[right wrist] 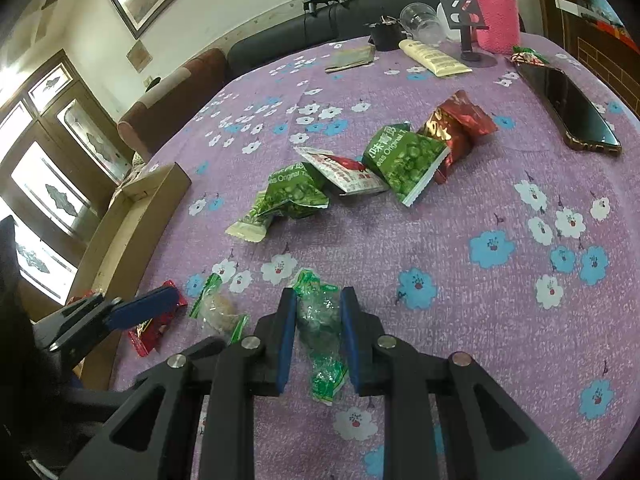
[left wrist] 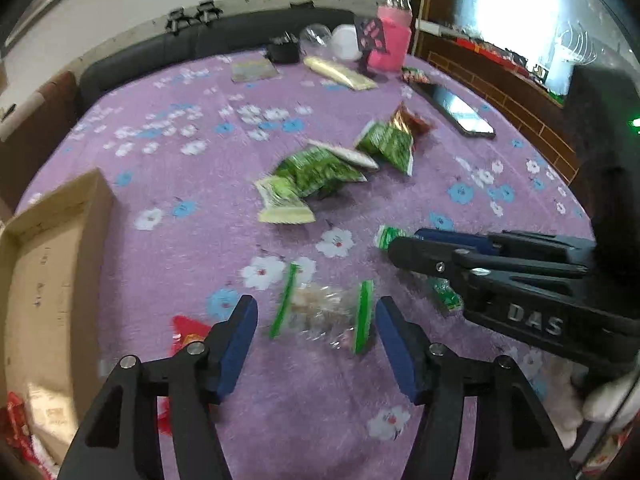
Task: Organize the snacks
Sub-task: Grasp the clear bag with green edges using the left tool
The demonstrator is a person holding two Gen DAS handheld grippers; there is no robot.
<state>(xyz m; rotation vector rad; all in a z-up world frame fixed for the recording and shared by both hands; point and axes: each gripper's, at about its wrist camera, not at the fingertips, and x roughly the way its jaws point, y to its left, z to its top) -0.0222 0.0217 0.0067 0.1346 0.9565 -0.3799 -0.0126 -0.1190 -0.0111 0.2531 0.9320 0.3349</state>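
Observation:
My left gripper (left wrist: 316, 324) is open around a clear snack packet with green ends (left wrist: 324, 314) that lies on the purple flowered tablecloth (left wrist: 180, 184). My right gripper (right wrist: 318, 320) is shut on a clear green-printed snack packet (right wrist: 324, 332) at the table; it shows from the side in the left wrist view (left wrist: 404, 248). A pile of green pea packets (right wrist: 404, 160) with a red-and-white packet (right wrist: 344, 172) and a red foil packet (right wrist: 456, 120) lies mid-table. A red packet (right wrist: 154, 326) lies by the left gripper.
An open cardboard box (left wrist: 44, 280) stands at the table's left edge with red packets in its near end. A phone (right wrist: 576, 116) lies at the right. A pink-sleeved bottle (right wrist: 496, 12), a cream tube (right wrist: 434, 58), a glass and a phone stand are at the far edge.

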